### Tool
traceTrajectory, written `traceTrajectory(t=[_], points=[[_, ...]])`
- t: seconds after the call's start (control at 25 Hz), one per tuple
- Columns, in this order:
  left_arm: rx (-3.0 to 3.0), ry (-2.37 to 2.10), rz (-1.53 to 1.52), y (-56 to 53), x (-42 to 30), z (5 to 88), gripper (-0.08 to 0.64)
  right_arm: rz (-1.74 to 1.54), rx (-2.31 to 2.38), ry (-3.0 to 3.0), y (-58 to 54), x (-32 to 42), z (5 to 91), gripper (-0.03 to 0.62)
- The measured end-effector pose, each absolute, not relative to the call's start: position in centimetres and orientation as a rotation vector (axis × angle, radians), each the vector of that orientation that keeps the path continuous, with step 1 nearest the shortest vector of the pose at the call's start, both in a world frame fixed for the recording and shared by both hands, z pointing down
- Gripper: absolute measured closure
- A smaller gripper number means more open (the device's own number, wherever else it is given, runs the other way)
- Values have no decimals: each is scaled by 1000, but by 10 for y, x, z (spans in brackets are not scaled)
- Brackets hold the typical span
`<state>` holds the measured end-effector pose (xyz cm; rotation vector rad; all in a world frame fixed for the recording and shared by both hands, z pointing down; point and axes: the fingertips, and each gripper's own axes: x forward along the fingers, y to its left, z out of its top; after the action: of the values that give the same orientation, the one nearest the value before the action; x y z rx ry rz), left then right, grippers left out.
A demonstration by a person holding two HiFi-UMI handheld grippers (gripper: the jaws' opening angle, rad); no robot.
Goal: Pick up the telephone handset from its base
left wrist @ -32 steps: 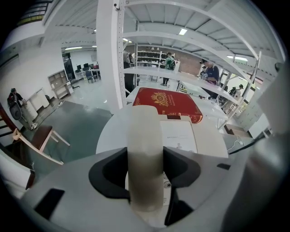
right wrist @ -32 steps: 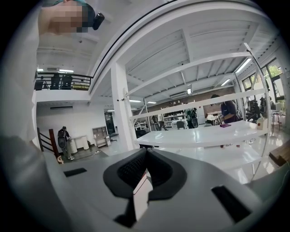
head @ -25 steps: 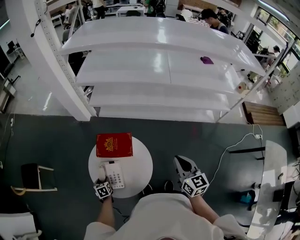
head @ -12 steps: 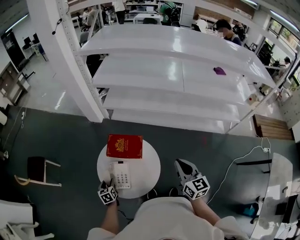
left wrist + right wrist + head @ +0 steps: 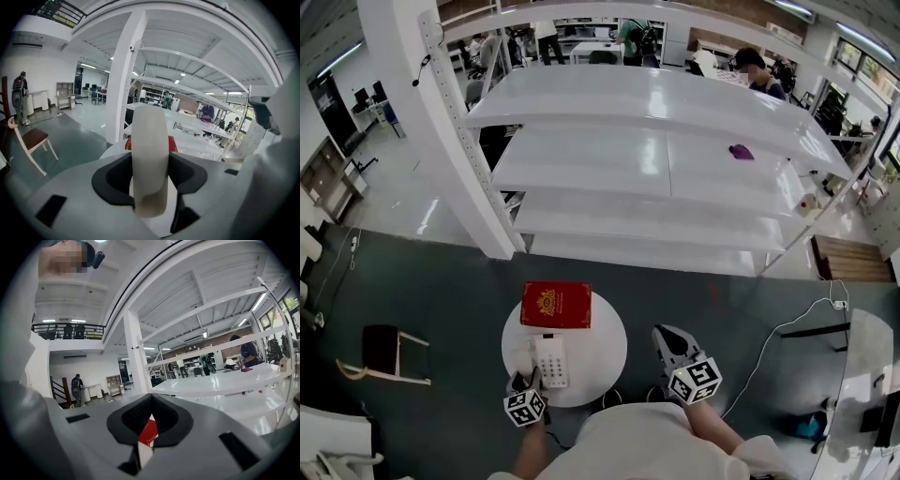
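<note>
A white telephone handset [image 5: 150, 164] stands upright between the jaws of my left gripper [image 5: 150, 177], which is shut on it. In the head view the left gripper [image 5: 525, 382] hangs over the near left edge of the small round white table [image 5: 605, 347], holding the handset [image 5: 522, 364] just left of the white telephone base [image 5: 550, 361] with its keypad. My right gripper [image 5: 672, 339] hovers off the table's right side over the dark floor. Its jaws are shut with nothing in them [image 5: 147, 427].
A red book [image 5: 555, 305] lies at the table's far edge. Wide white shelving [image 5: 675, 178] and a white pillar [image 5: 441, 131] stand beyond. A chair [image 5: 384, 352] is at the left. A white cable [image 5: 778, 333] runs across the floor at the right.
My left gripper has lifted with the handset in it, up and back from the base towards the table's near edge. The right gripper has hardly moved.
</note>
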<state>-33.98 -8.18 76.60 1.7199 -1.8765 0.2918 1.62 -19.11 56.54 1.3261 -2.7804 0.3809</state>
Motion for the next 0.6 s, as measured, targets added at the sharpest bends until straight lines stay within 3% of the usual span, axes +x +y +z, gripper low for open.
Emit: traceTrajectory(t=[0.6], points=[[2022, -1875, 101, -132, -293, 658, 331, 369, 1473, -2753, -196, 41, 558, 584]])
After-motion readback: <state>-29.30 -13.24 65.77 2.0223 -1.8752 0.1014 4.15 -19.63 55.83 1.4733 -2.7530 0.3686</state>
